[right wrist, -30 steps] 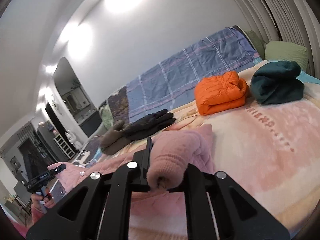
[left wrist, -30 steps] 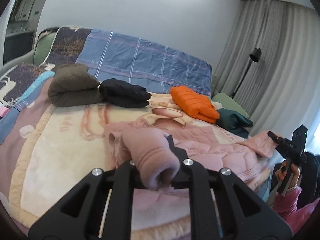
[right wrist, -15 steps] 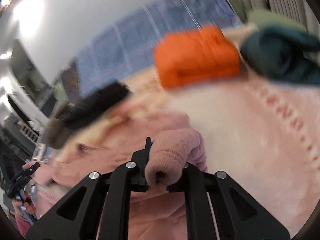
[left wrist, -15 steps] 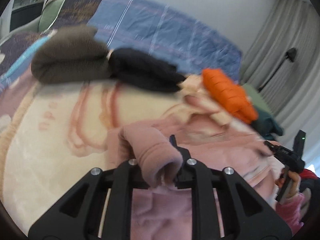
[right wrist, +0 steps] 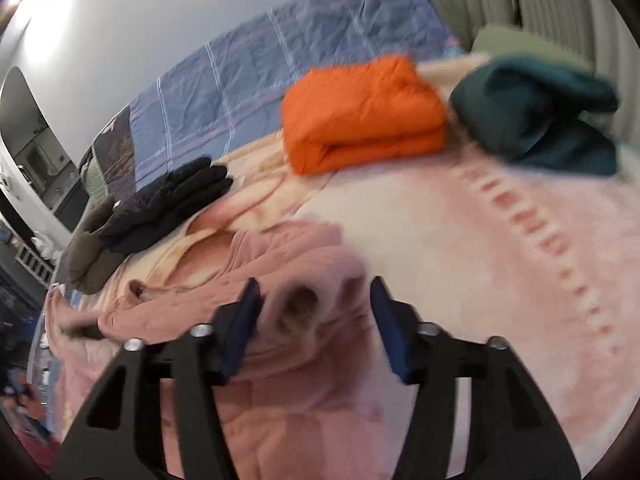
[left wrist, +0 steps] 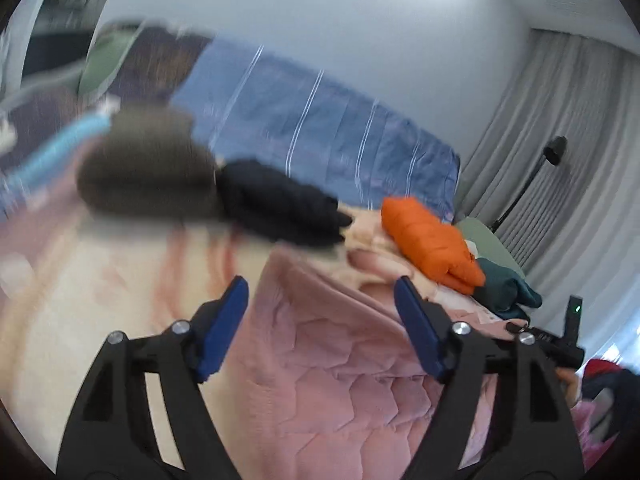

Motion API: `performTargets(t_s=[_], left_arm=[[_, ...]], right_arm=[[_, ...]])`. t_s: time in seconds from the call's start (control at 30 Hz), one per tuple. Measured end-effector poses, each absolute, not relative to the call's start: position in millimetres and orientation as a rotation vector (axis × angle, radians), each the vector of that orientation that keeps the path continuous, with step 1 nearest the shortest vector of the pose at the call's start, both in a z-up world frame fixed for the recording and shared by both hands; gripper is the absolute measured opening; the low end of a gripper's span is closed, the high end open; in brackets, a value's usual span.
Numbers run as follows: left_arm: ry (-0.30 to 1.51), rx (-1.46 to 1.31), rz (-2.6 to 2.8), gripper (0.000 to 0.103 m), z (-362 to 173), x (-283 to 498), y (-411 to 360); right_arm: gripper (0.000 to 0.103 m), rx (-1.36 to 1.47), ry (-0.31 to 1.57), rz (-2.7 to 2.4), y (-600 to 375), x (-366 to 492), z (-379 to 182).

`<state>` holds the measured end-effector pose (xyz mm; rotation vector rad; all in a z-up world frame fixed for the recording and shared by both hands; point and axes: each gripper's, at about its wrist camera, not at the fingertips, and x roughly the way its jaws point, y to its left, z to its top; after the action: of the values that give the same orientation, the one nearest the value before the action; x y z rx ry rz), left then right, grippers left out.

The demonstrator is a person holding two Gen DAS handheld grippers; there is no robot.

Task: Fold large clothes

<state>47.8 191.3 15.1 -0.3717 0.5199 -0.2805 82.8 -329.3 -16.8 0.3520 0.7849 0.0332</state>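
A pink quilted jacket lies spread on the bed's pink and cream blanket. My left gripper is open above the jacket's body, nothing between its blue pads. My right gripper is open, and the jacket's pink sleeve cuff lies loose between its jaws. The jacket fills the lower part of the right wrist view. The right gripper also shows at the right edge of the left wrist view.
Folded clothes lie along the back of the bed: an olive bundle, a black one, an orange puffer and a dark teal one. A blue plaid quilt sits behind. A floor lamp and curtains stand right.
Both grippers have opened and let go of the pink sleeve cuffs. The left cuff has dropped out of the jaws; the right cuff lies loose between them. Both views are motion-blurred.
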Motion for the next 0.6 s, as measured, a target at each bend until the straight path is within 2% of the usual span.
performTargets(t_s=[0.13,0.37,0.6], left_arm=[[0.559,-0.216,-0.265,0.079,16.5,31.8,177.2],[0.775,0.005,-0.167,0.079,-39.7,62.7,140.8],[0.852,-0.109,-0.194,0.079,-56.1,121.6,152.4]], right_arm=[[0.06,0.283,0.753,0.062,-328.7,66.5,-3.8],[0.063,0.028,0.838,0.097,-296.6,79.0,-25.3],[0.063,0.203,0.925,0.182,-326.5,136.7,-46.6]])
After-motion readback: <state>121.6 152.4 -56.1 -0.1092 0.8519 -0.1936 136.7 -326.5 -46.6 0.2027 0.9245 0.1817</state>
